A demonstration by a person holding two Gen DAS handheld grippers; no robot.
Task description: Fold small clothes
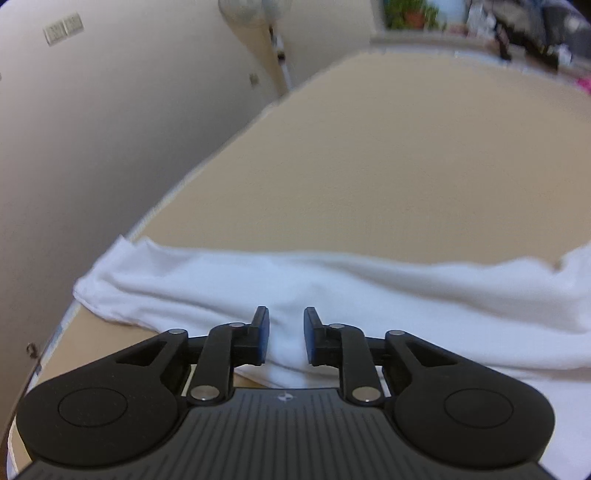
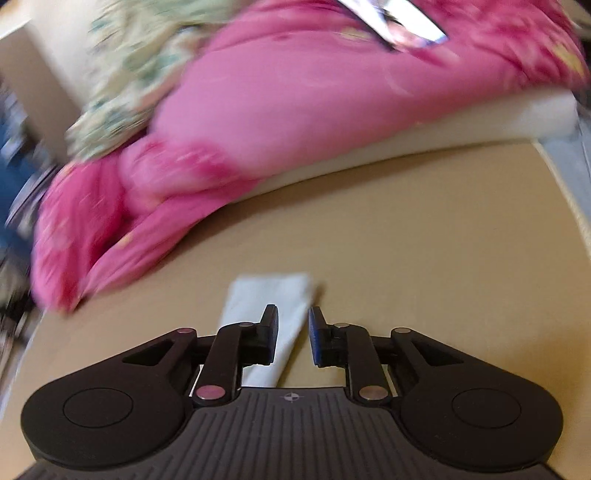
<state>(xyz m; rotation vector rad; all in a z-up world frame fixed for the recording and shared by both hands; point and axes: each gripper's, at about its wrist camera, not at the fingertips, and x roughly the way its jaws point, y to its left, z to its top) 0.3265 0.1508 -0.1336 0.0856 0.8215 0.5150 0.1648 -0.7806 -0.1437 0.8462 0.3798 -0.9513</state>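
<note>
A white garment [image 1: 332, 288] lies in a long rumpled band across the near part of the tan table [image 1: 406, 166] in the left wrist view. Its left end reaches the table's left edge. My left gripper [image 1: 286, 317] hovers just over the garment with its jaws a little apart, and white cloth shows through the gap without the pads pressing on it. In the right wrist view a narrow folded end of white cloth [image 2: 266, 295] lies flat on the table [image 2: 406, 240]. My right gripper [image 2: 293, 317] is above it, jaws slightly apart and gripping nothing.
A pink flowered blanket [image 2: 295, 92] and a green-patterned cloth [image 2: 125, 74] are heaped on a white pad [image 2: 480, 118] along the table's far side, with a dark flat device [image 2: 402, 22] on top. A pale wall [image 1: 92, 129] runs along the table's left edge.
</note>
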